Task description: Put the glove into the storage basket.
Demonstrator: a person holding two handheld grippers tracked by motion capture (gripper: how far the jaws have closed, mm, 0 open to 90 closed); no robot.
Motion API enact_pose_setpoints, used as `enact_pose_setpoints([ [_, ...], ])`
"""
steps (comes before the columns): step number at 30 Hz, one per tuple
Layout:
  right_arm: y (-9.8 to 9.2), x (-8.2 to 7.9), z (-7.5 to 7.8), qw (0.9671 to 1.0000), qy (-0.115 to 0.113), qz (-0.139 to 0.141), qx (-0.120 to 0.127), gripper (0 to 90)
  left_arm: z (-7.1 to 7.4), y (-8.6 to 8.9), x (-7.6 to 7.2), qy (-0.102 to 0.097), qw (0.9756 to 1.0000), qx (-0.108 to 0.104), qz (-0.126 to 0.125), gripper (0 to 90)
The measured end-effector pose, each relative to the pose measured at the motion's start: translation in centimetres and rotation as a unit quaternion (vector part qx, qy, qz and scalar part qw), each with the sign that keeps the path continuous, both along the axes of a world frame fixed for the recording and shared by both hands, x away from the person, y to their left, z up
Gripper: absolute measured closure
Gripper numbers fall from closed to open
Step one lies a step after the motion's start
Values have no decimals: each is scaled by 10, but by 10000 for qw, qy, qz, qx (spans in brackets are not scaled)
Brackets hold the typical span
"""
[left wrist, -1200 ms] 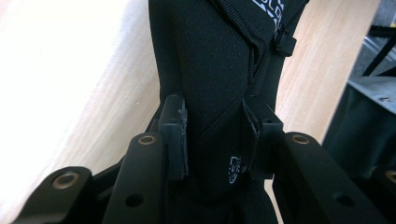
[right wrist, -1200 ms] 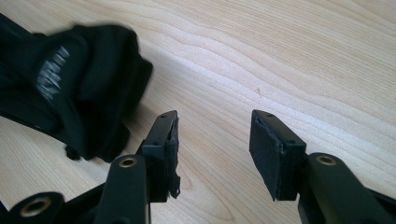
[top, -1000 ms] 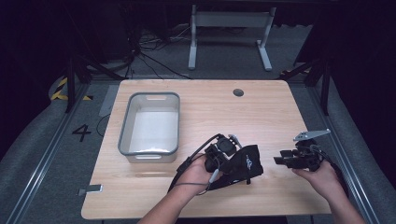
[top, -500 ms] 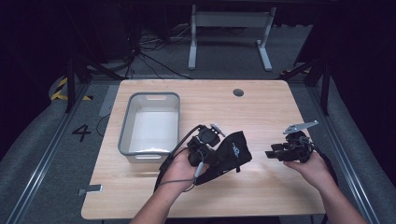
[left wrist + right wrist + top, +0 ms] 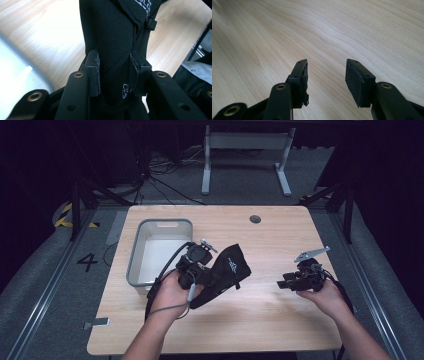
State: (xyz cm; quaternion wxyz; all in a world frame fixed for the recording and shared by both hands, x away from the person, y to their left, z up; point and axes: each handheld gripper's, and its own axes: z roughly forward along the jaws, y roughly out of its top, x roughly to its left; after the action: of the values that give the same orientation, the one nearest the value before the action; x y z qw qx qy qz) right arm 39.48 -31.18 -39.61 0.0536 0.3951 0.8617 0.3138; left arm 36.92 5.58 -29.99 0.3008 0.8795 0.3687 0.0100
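High view, scene: wooden table [image 5: 260, 320], grey bin [image 5: 134, 265] at about 9 o'clock of its middle, black fabric pouch [image 5: 226, 270] just at 3 o'clock of the bin.
Left gripper view, grip: left tongs [image 5: 113, 72] clamped on the pouch [image 5: 112, 37], one pad on each side of the cloth, fabric bulging between them.
Pouch, place: lifted clear of the table, hanging out from the left tongs [image 5: 200, 270] toward 2 o'clock, its near end at the bin's rim but not over the inside.
Right gripper view, state: right tongs [image 5: 327, 75] apart, nothing between the pads, bare wood beneath.
Right tongs, place: seen from above [image 5: 287, 282] at 3 o'clock of the pouch, well apart from it, pointing toward 9 o'clock.
Bin, contents: looks bare inside as far as visible.
Done, judged: pouch picked up and carried to the bin's side.
Left, judged: bringing it over the bin toward 9 o'clock, lowering, letting go.
Risk, judged: loose end may catch on the rim.
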Motion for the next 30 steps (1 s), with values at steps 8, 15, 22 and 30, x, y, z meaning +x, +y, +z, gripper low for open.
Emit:
enact_pose_setpoints([
  [8,-3,-2,-2,10000,21,-51,-14,530,10,30,14,19,9990,-187,404,650],
  [15,-8,-7,-4,9998,70,-187,-31,529,15,62,34,-15,9955,-126,942,649],
  [22,-11,-9,-5,9997,81,-239,-41,529,14,79,49,22,9916,-122,1287,649],
  [30,-17,-13,-5,9994,84,-324,-31,528,12,101,66,68,9844,-231,1741,649],
])
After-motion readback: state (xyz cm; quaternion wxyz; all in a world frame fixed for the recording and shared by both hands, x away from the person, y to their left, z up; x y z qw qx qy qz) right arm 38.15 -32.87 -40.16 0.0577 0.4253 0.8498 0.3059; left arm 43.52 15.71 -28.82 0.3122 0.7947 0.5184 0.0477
